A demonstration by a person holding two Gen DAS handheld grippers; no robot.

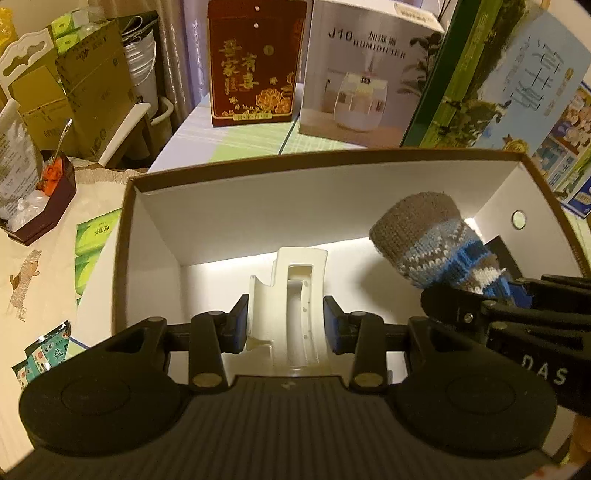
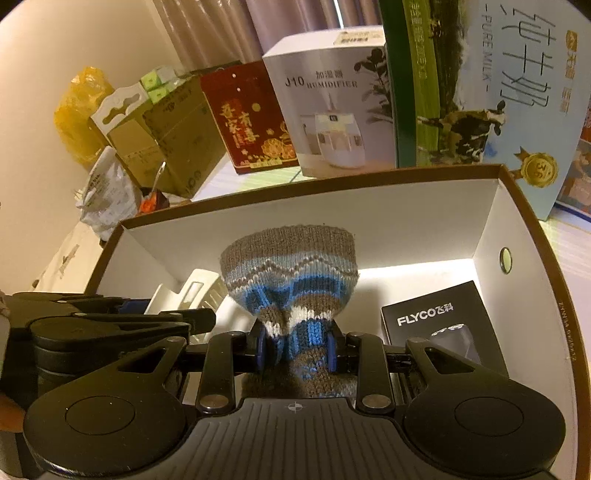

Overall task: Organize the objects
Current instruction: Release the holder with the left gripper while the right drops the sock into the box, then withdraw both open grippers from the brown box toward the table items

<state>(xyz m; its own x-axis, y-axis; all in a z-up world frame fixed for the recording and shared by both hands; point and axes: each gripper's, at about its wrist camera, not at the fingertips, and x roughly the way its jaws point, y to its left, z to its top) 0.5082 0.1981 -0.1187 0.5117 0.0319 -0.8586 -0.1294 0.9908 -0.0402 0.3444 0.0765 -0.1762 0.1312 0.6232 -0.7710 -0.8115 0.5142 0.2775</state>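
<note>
**Two items being held over an open box**

A white plastic holder (image 1: 288, 306) is being pinched by the left gripper (image 1: 286, 326) inside the box (image 1: 258, 206), a white-lined carton with a brown rim. A knitted sock (image 2: 291, 284) is being clamped by the right gripper (image 2: 295, 349) above the box floor, beside a black Flyco carton (image 2: 439, 325) lying in the right corner. The box is being supported by a table (image 1: 229, 136) under a pale striped cloth. Behind it, a red tin (image 1: 255, 62), a humidifier box (image 1: 365, 74) and a milk carton (image 2: 480, 85) are being kept before curtains (image 2: 207, 33).

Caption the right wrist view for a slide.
Right gripper holds a knitted sock over the open cardboard box, beside a black FLYCO box.
</note>
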